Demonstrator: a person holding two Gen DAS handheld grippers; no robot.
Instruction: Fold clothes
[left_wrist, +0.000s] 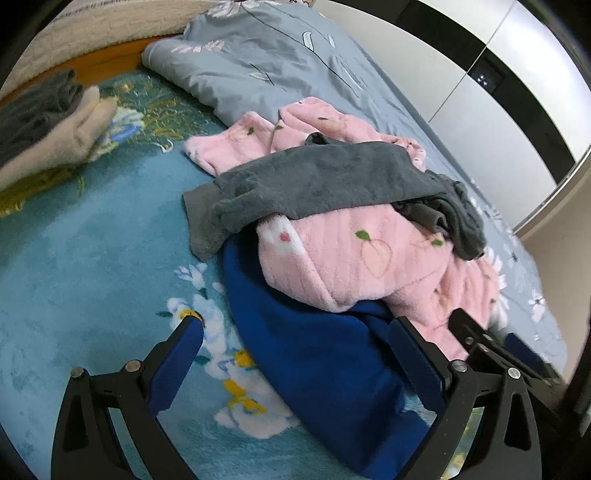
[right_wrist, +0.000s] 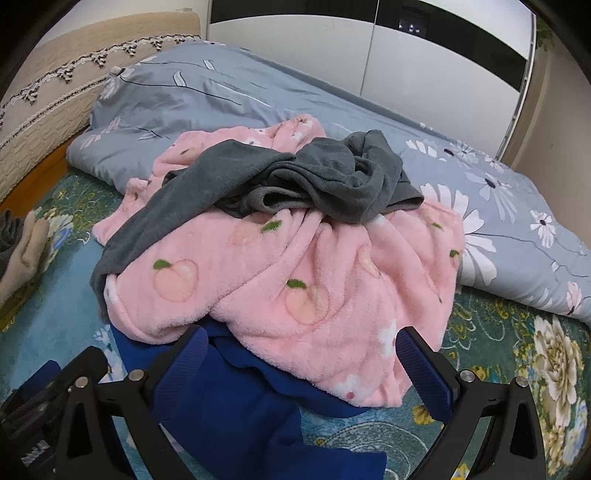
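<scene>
Ahead of the wide-open, empty left gripper, a blue garment is pinned under a pink fleece and grey garment, folded clothes far left. Likewise, the right gripper is spread empty over the blue garment, largely hidden beneath the pink fleece, a grey quilt behind.

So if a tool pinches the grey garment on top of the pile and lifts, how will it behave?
The grey garment lies crumpled and draped over the pink fleece, so it will probably hang limp and stretch out. It looks like thin fleece, likely light. One end trails down the pile's side, so it may drag the pink fleece slightly.
</scene>
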